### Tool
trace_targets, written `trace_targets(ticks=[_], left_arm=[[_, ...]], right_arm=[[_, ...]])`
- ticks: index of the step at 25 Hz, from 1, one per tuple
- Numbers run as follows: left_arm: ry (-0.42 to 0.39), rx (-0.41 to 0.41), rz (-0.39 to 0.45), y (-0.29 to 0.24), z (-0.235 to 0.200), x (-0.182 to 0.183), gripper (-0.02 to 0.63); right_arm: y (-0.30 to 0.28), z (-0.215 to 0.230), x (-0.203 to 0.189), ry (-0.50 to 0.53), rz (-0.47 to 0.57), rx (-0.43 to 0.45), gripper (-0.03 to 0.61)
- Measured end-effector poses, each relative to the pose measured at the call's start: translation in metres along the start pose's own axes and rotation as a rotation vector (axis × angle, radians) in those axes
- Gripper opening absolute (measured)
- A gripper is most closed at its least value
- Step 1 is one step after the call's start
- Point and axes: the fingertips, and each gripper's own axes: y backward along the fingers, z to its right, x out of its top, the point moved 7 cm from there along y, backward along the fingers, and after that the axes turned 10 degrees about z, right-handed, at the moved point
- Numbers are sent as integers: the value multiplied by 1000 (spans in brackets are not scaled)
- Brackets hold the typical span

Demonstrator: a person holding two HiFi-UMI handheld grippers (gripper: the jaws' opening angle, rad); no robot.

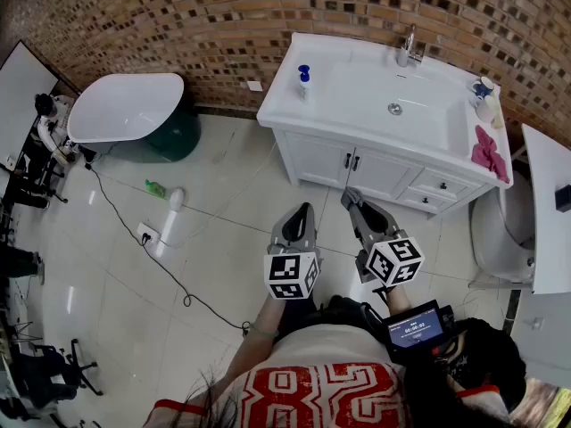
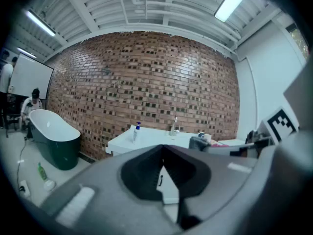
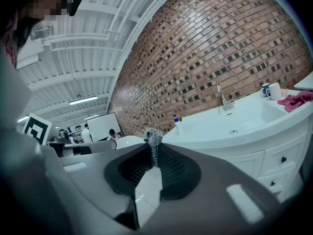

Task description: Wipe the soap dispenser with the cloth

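The soap dispenser [image 1: 304, 80] stands upright, blue pump on top, at the tabletop's [image 1: 287, 107] left end. The pink cloth [image 1: 487, 150] lies at its right edge. Both are well ahead of the left gripper [image 1: 303, 210] and right gripper [image 1: 351, 196], whose jaws are closed on nothing.

The soap dispenser [image 1: 304, 78] was too small for its label to be read (blue pump aside); the cloth [image 1: 488, 150] was a pink blur.
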Motion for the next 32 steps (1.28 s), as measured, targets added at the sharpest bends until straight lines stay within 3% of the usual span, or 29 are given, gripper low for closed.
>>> trace_targets(ticks=[7,16,24,32], left_arm=[[-21,-39,-24,-58,-58,-4,4],[-60,-218,-27,-166,-164,34,3],[-24,-232,-53,-222,-208,35,3],[-45,-206,-42,-266,-223,45,4]], right_arm=[[-78,15,-6,19,4,-41,49],[-224,13,13,28,86,-174,49],[-286,48,11,10,24,-273,49],[-339,94,3,-124,-71,-331,49]])
